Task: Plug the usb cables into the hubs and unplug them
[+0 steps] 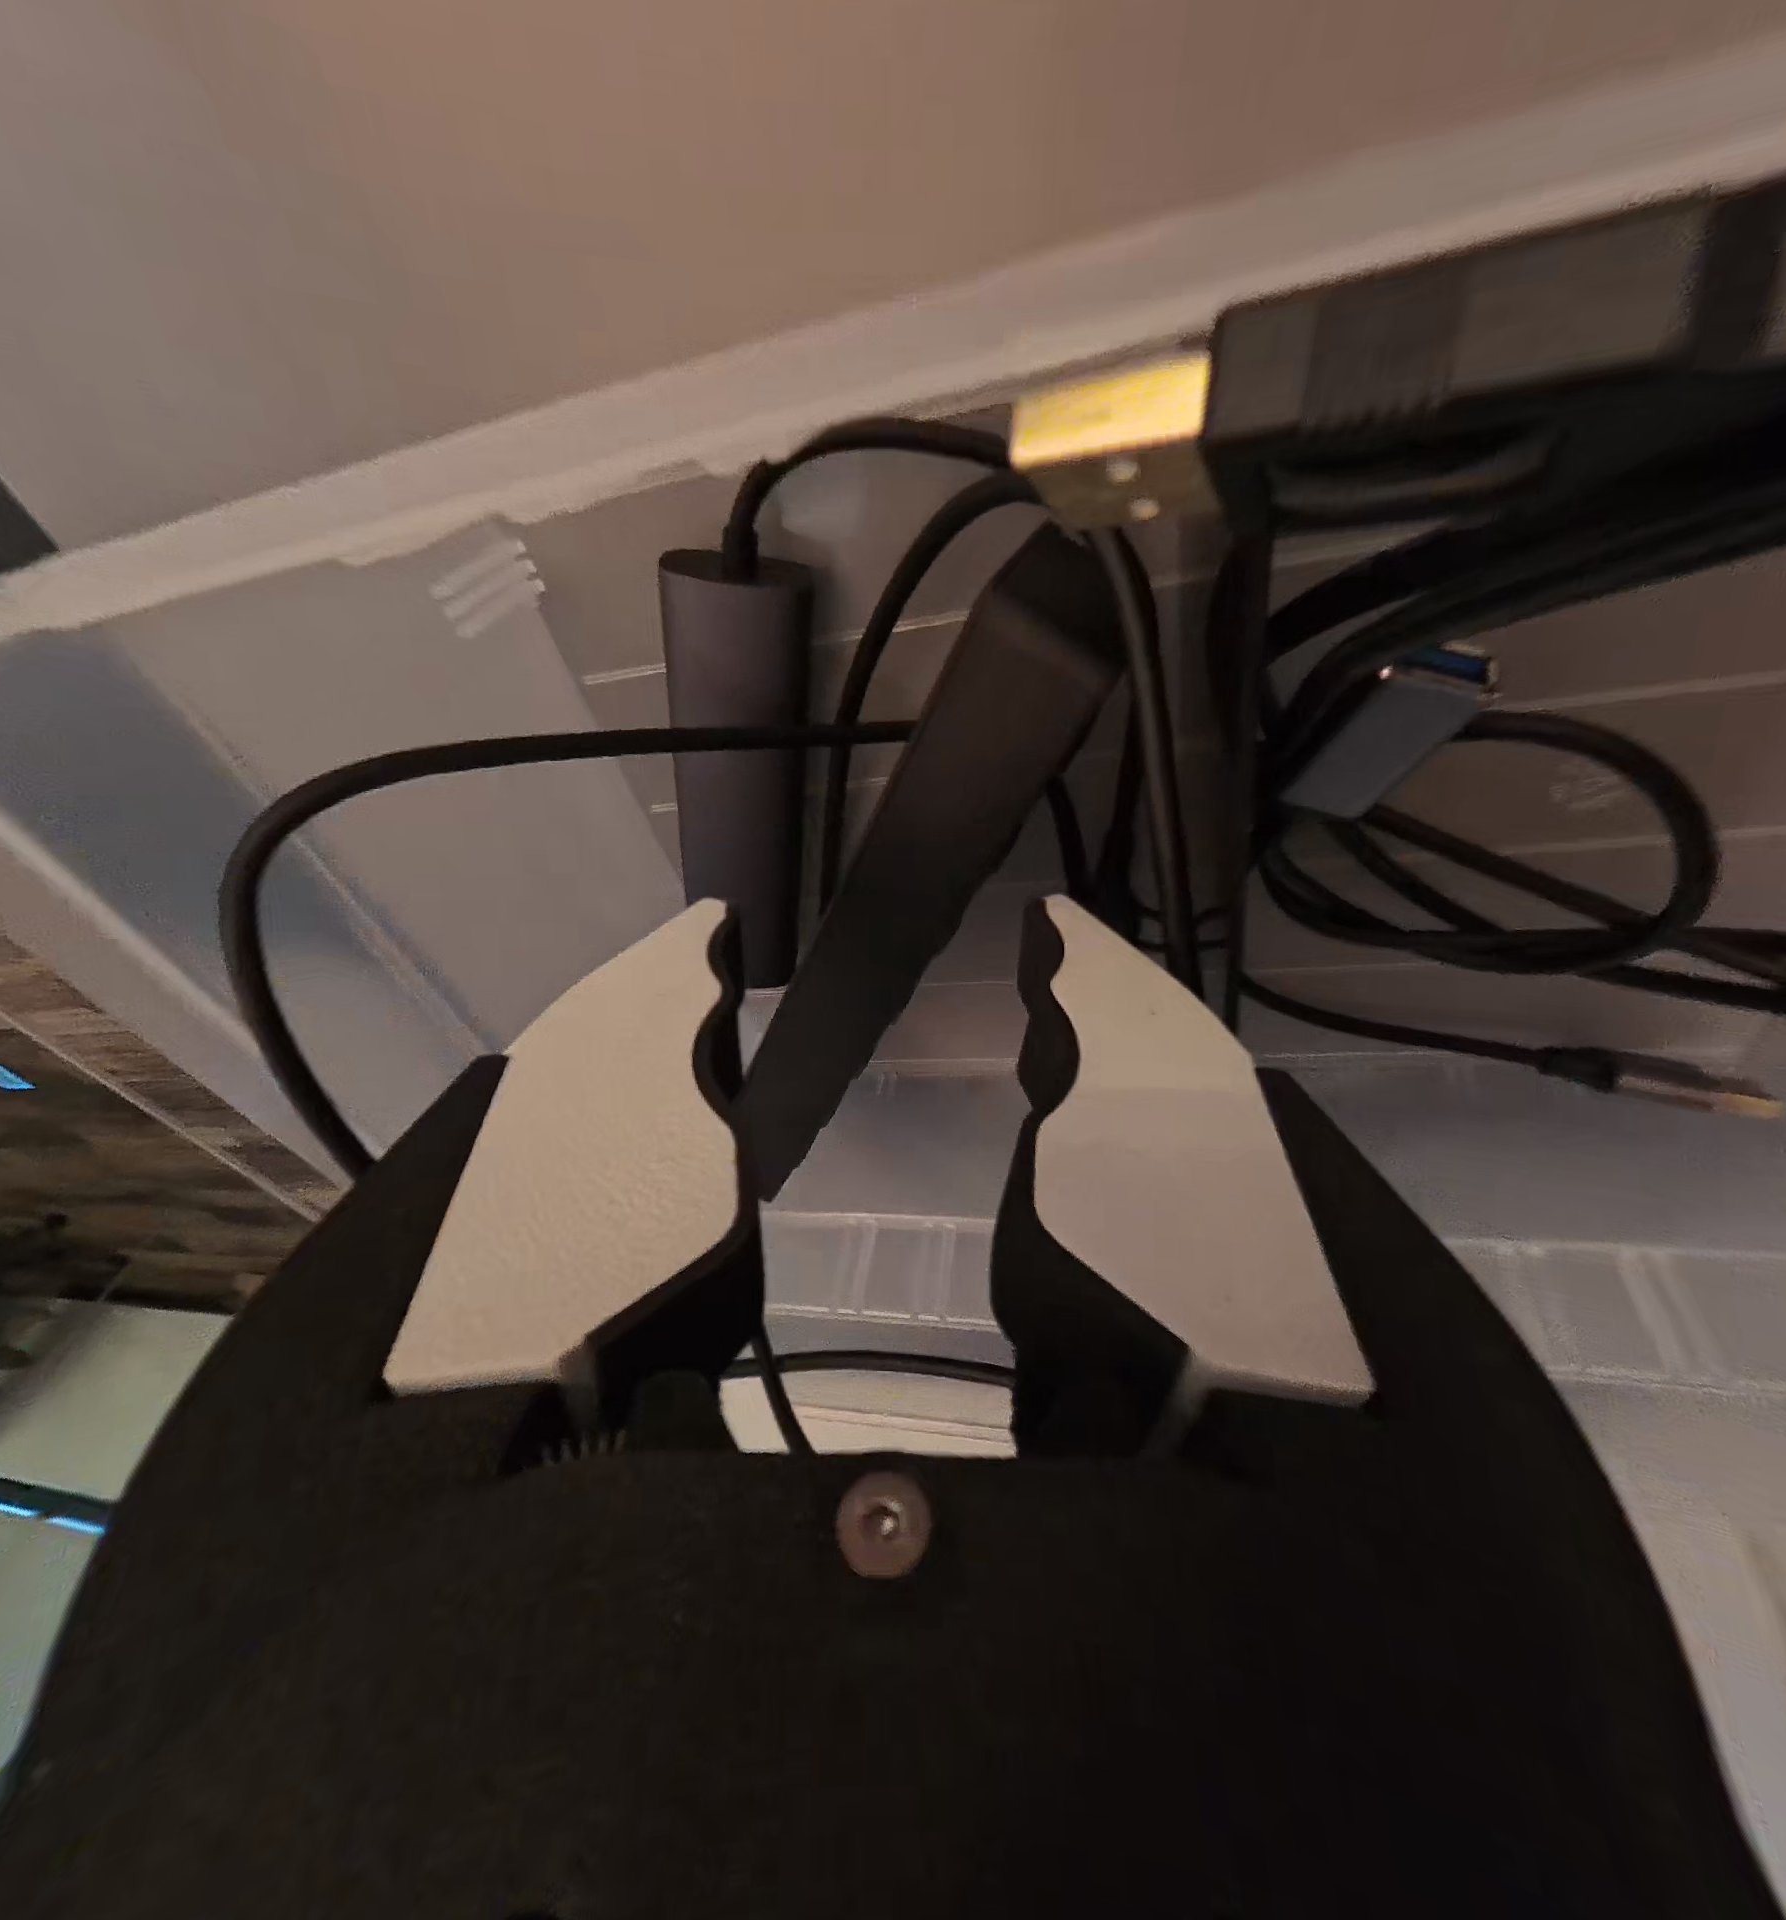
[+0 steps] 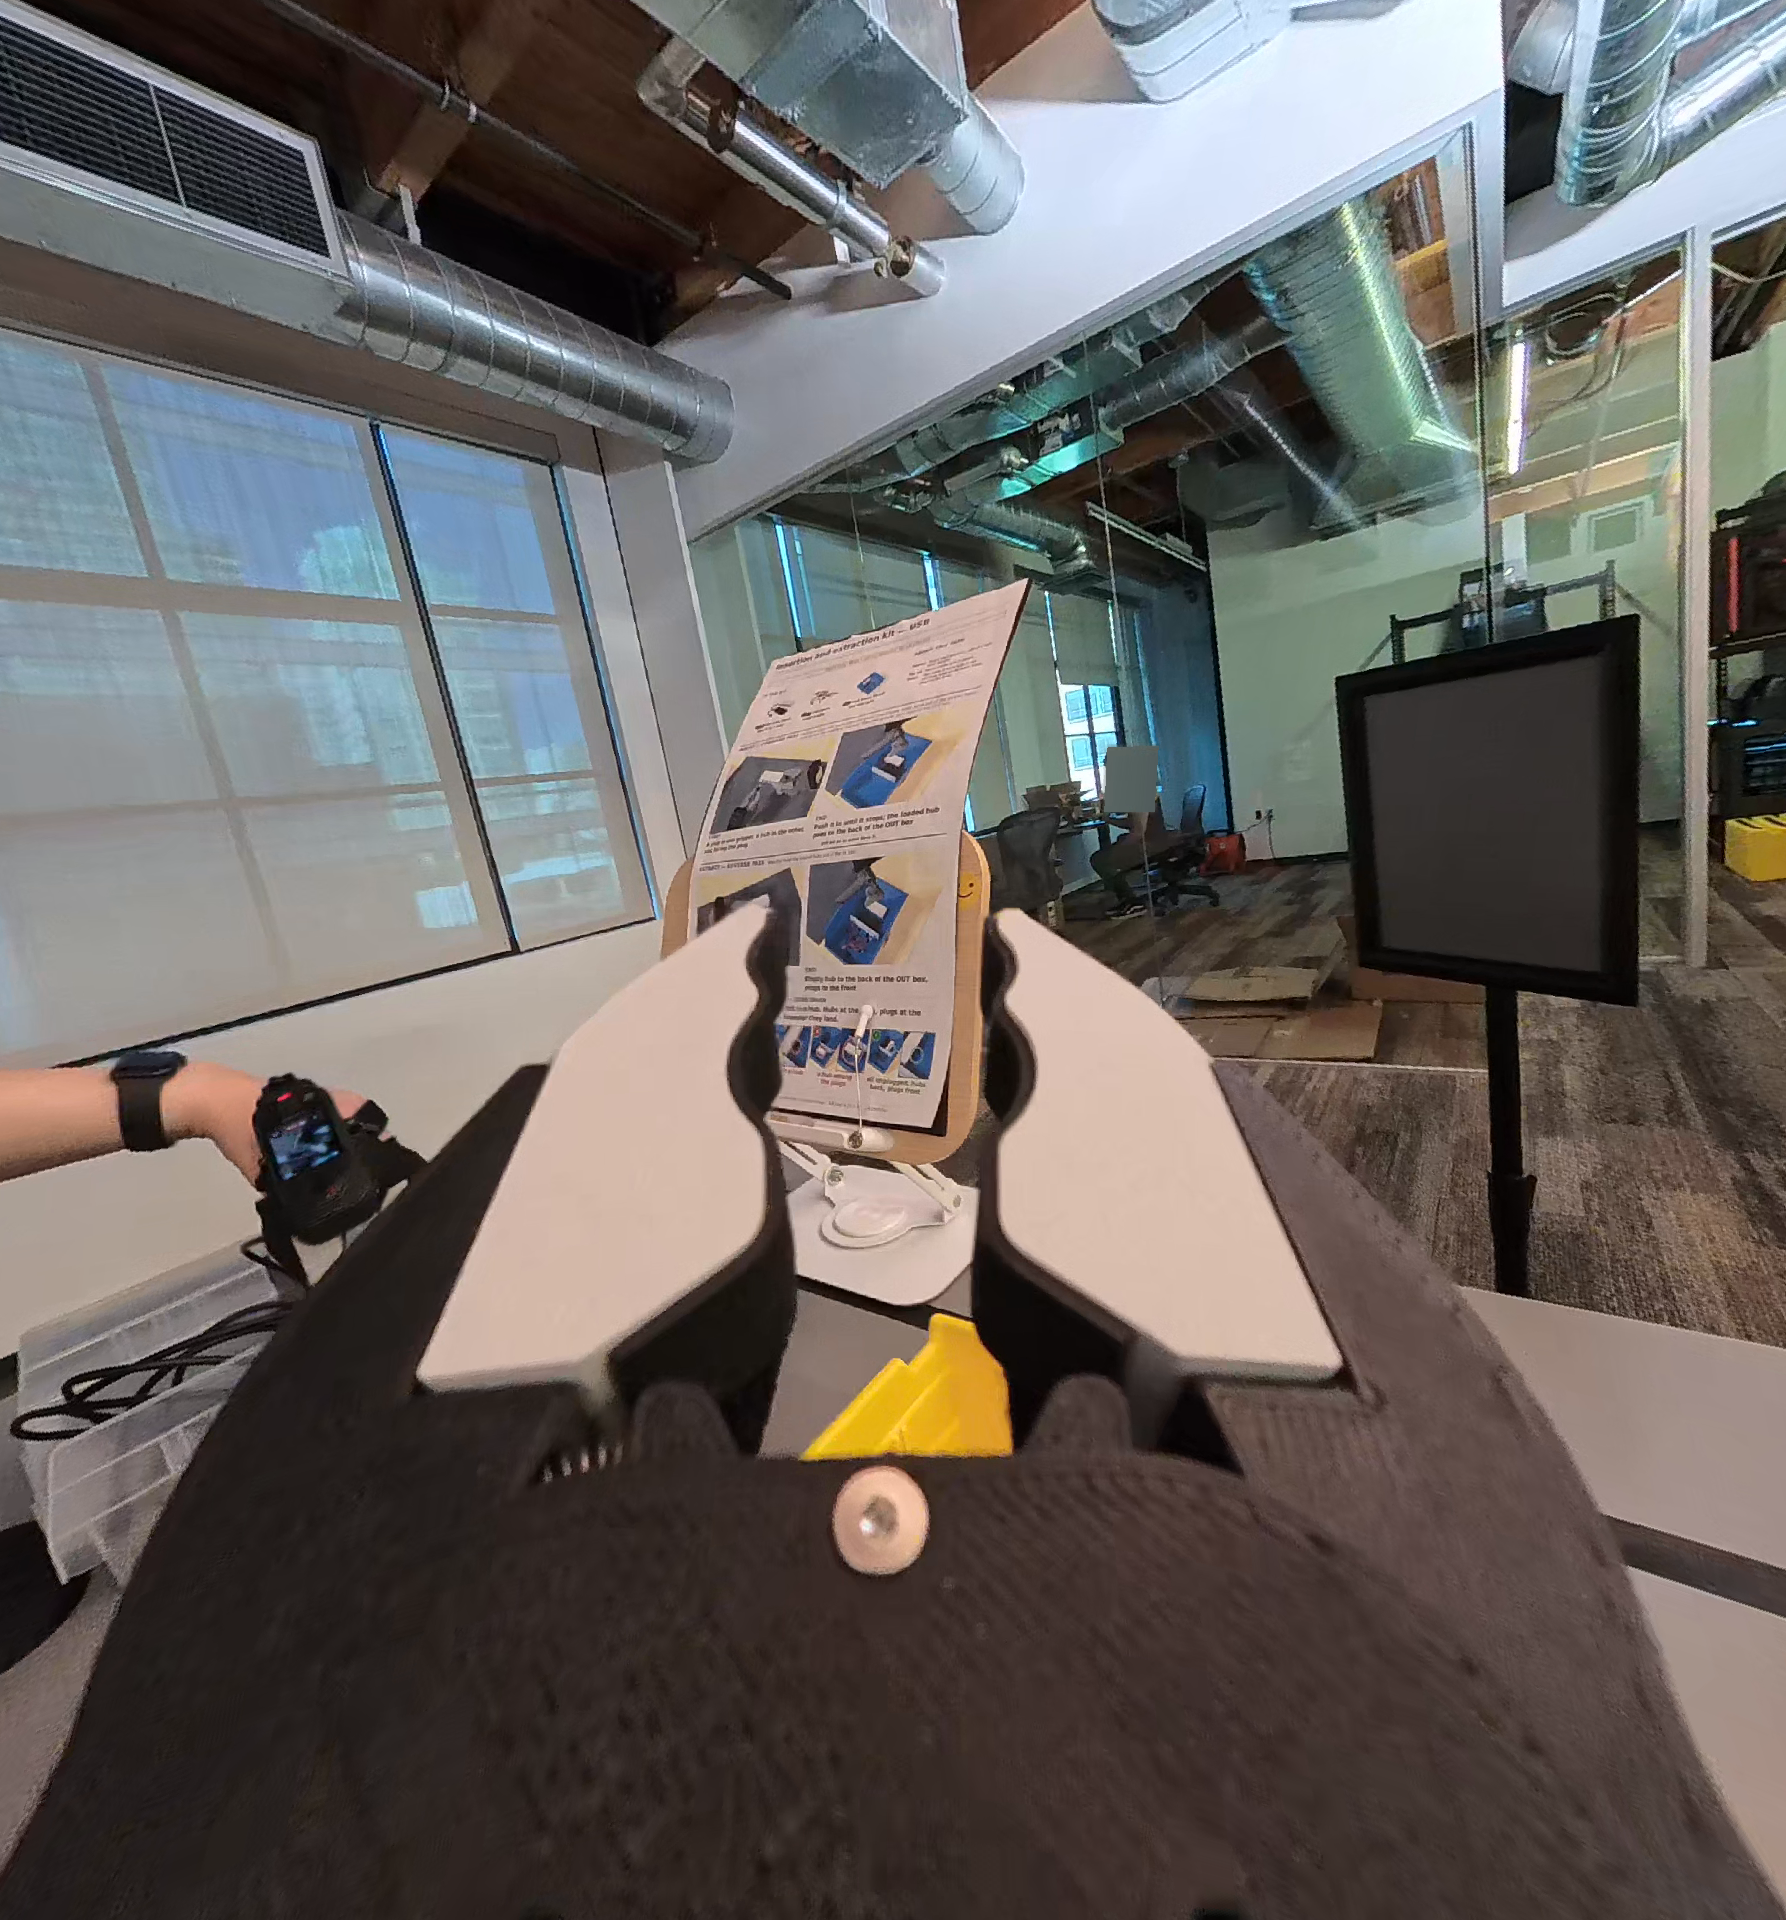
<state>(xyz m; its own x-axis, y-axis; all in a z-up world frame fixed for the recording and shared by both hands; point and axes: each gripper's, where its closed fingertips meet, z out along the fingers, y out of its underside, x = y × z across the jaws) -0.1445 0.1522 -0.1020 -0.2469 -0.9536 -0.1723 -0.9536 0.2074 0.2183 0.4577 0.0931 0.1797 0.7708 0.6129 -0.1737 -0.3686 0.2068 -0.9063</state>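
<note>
Only the left wrist view looks into the clear plastic bin, where the left hand-held gripper stands with its jaws apart around a dark slanted hub that touches just the left finger, a second dark hub standing behind it among black usb cables and a gold plug above. Only the right wrist view shows the right hand-held gripper, jaws apart and empty, raised over the surface facing an instruction sheet, the bin far to its left.
</note>
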